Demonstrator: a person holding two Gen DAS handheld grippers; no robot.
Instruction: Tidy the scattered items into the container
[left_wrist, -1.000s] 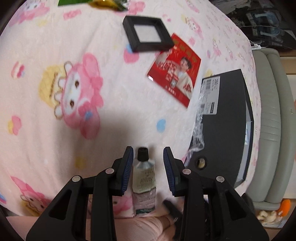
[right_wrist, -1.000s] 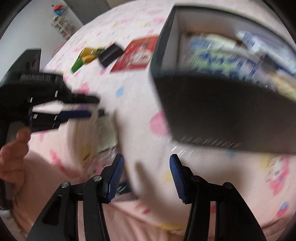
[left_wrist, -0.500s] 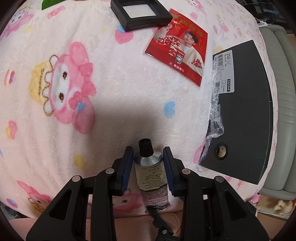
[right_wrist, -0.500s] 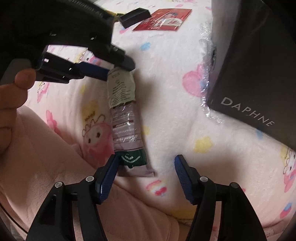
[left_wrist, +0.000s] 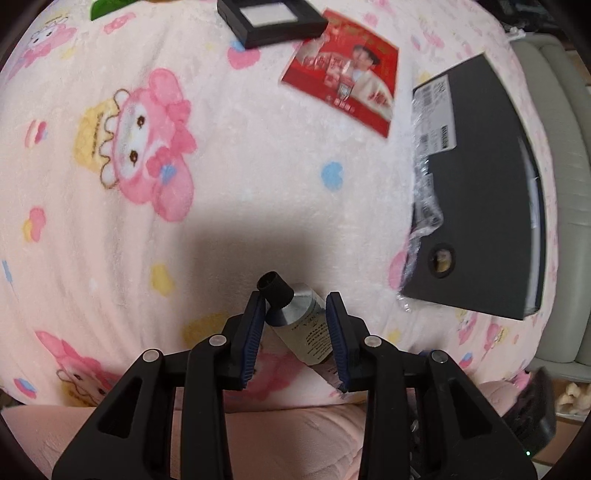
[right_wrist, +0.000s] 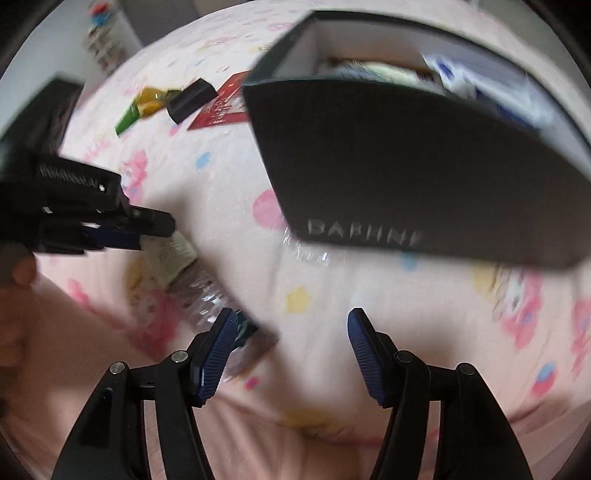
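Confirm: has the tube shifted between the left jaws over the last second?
Yes. The tube, shut in the left gripper, now tilts cap-left instead of lying straight along its fingers.

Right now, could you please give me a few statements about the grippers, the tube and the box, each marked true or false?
1. The left gripper is shut on the tube. True.
2. The right gripper holds the red packet. False: it is open and holds nothing; the packet lies on the blanket.
3. The black box is empty. False: items already lie inside.
4. The black frame lies outside the box. True.
5. The tube's cap is white. False: it is black.
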